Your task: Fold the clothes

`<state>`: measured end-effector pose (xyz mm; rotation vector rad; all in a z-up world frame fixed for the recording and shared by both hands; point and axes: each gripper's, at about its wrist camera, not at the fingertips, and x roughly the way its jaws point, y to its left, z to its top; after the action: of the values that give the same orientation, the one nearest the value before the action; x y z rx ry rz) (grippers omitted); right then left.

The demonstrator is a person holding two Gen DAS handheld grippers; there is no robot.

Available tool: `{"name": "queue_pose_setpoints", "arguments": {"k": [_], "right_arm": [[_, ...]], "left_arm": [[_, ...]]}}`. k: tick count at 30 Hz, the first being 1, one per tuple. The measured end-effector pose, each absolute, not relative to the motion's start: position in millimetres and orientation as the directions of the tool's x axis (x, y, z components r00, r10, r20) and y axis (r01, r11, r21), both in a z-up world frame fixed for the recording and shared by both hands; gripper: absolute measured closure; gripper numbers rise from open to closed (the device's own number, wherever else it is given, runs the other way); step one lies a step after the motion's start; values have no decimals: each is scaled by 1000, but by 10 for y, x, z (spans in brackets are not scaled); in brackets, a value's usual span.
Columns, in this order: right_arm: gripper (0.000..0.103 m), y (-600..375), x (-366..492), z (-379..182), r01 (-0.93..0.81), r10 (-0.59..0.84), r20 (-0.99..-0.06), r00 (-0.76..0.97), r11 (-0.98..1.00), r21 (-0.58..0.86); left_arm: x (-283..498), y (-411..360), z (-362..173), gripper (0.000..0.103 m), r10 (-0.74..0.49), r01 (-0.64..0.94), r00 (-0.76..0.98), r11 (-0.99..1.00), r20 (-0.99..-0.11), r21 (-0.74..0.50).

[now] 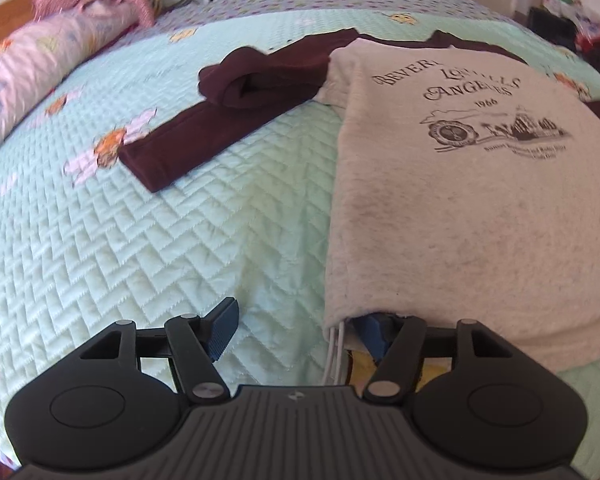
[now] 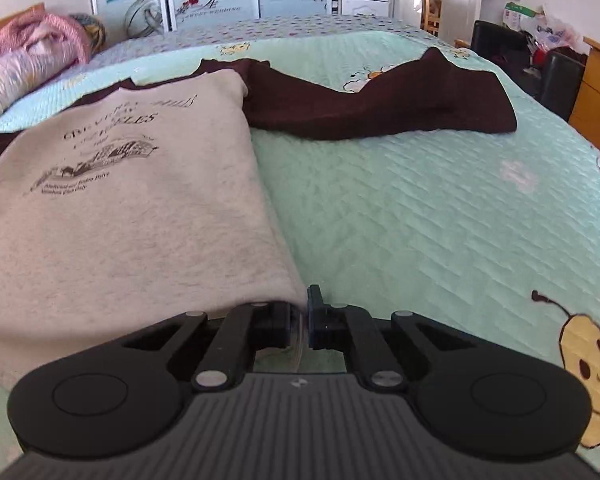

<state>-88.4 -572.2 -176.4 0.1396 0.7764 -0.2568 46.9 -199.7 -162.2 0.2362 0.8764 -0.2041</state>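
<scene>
While the left gripper (image 1: 300,330) stands with its jaws wide apart, one blue pad bare over the bedspread (image 1: 140,248) and the other tucked under the near hem corner of the sweatshirt (image 1: 460,200) without pinching it, the right gripper (image 2: 303,320) has its jaws nearly together, nipping the opposite hem corner of that sweatshirt (image 2: 120,220). Its grey printed body lies flat across the bed, chest print facing up. Both dark maroon sleeves (image 1: 204,120) spread out to either side on the quilted mint bedspread; a rolled pink blanket (image 1: 40,52) sits far off.
</scene>
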Motion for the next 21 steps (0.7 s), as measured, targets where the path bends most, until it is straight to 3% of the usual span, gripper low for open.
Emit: {"name": "queue_pose_setpoints", "arguments": {"k": [6,7,8,9,17,21], "right_arm": [[95,-5876,-880,-1810,324,-121,-724,679,935,148],[95,-5897,-874,-1812,330,-112,-727,678,929,164],[95,-5923,-863,-1812,339,-105,-729,677,923,183],[95,-5956,-857,-1812,351,-96,-730,676,914,204],[94,-5926,-892,-1615,362,-130,-726,676,916,173],[93,-5927,-862,-1786,353,-141,-742,656,925,136]], "left_arm": [[403,-2038,-1637,38,-82,323,666,928,-742,187],[391,-2046,-1629,49,-89,330,673,924,-734,191],[379,-2062,-1620,82,-93,338,679,921,-728,197],[368,-2084,-1610,91,-95,342,682,918,-725,201],[148,-2297,-1317,95,-63,348,771,875,-634,336],[261,-2272,-1640,91,-5,374,693,858,-721,353]]}}
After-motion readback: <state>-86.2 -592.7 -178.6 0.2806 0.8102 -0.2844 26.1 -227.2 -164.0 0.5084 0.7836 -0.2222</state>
